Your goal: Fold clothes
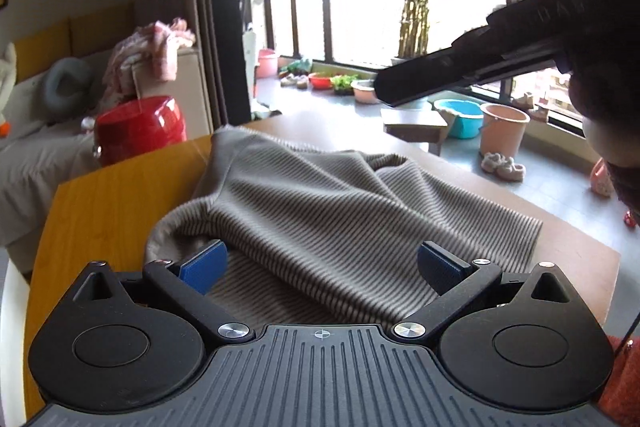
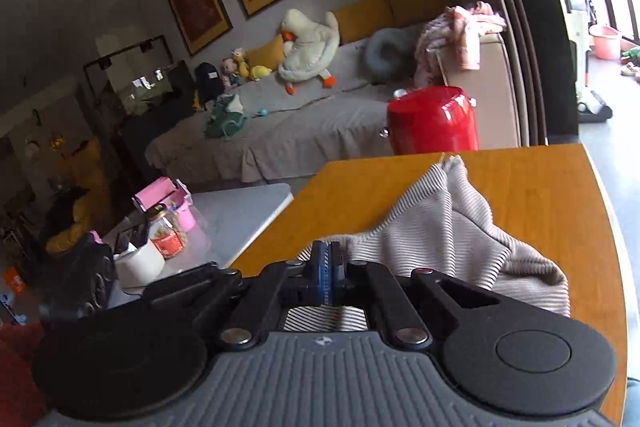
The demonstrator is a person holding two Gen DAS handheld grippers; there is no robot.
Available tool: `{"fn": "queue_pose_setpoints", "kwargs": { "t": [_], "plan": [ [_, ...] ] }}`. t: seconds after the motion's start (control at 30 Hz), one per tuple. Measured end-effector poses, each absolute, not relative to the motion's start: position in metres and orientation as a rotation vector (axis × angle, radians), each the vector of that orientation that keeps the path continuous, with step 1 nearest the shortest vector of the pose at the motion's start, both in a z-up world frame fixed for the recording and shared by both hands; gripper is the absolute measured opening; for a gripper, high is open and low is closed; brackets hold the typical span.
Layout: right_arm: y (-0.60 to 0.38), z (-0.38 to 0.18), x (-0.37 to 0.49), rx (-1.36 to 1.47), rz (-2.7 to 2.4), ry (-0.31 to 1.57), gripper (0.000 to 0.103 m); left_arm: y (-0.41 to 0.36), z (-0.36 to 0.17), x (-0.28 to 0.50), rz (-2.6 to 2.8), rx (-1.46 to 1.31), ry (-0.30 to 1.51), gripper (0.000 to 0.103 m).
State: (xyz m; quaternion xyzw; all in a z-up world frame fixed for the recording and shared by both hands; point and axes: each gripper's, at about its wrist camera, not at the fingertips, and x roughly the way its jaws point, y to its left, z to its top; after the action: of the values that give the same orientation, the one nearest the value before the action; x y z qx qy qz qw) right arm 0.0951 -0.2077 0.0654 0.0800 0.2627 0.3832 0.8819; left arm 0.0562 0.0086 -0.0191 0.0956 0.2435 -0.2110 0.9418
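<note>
On the wooden counter lies a rumpled striped grey garment. Right gripper fingers are clamped together on its edge, lifting it; left gripper fingers are spread apart around a fold.

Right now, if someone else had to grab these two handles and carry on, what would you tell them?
Left tool: open, its blue pads either side of a raised fold of the striped top, not pinching it.
Right tool: shut on the striped top's edge, lifting it slightly.
The striped top lies rumpled on the wooden table.
Done: one edge gripped.
Left: grip with the left tool, spread the top flat, then probably fold it neatly.
</note>
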Motion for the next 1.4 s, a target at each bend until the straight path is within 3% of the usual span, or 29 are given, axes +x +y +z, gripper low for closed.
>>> {"fn": "queue_pose_setpoints", "kwargs": {
  "t": [0.17,0.3,0.37,0.43,0.47,0.53,0.57,0.63,0.67,0.9,1.1,1.13,1.17,1.2,1.23,1.33,1.4],
  "plan": [
    [-0.204,0.057,0.112,-0.003,0.663,0.57,0.009,0.005,-0.023,0.065,-0.455,0.184,0.522,0.103],
    [-0.22,0.014,0.117,0.011,0.613,0.72,0.011,0.008,-0.028,0.068,-0.46,0.164,0.55,0.103],
    [-0.23,-0.005,0.11,0.035,0.61,0.789,0.031,0.019,-0.031,0.066,-0.451,0.143,0.568,0.103],
    [-0.24,-0.018,0.099,0.067,0.613,0.84,0.041,0.027,-0.033,0.063,-0.444,0.128,0.58,0.103],
    [-0.245,-0.024,0.093,0.089,0.621,0.864,0.041,0.031,-0.034,0.062,-0.442,0.122,0.585,0.103],
    [-0.25,-0.033,0.082,0.132,0.64,0.9,0.041,0.038,-0.035,0.06,-0.437,0.111,0.594,0.103],
    [-0.248,-0.035,0.077,0.14,0.656,0.905,0.034,0.041,-0.036,0.059,-0.436,0.105,0.598,0.103],
    [-0.241,-0.03,0.067,0.13,0.694,0.88,0.011,0.039,-0.035,0.059,-0.454,0.109,0.596,0.103],
    [-0.237,-0.021,0.064,0.127,0.711,0.847,0.005,0.036,-0.033,0.057,-0.468,0.123,0.589,0.103],
    [-0.221,0.062,0.083,0.209,0.876,0.592,0.004,0.012,-0.019,0.049,-0.528,0.217,0.473,0.103],
    [-0.182,0.087,0.105,0.159,1.005,0.555,0.004,-0.013,-0.02,0.09,-0.439,0.292,0.383,0.101],
    [-0.178,0.089,0.108,0.141,1.001,0.547,0.004,-0.012,-0.021,0.099,-0.427,0.297,0.384,0.081],
    [-0.175,0.09,0.112,0.128,0.993,0.543,0.004,-0.01,-0.022,0.109,-0.416,0.295,0.402,0.047],
    [-0.175,0.089,0.117,0.124,0.978,0.542,0.005,-0.004,-0.022,0.12,-0.41,0.276,0.428,0.037],
    [-0.177,0.089,0.124,0.124,0.955,0.54,0.005,0.006,-0.02,0.13,-0.399,0.233,0.445,0.028],
    [-0.178,0.082,0.145,0.066,0.81,0.51,0.01,0.055,-0.011,0.153,-0.275,0.072,0.455,0.015],
    [-0.174,0.072,0.159,-0.03,0.677,0.484,0.017,0.09,-0.005,0.166,-0.175,-0.033,0.452,0.013]
  ]
}}
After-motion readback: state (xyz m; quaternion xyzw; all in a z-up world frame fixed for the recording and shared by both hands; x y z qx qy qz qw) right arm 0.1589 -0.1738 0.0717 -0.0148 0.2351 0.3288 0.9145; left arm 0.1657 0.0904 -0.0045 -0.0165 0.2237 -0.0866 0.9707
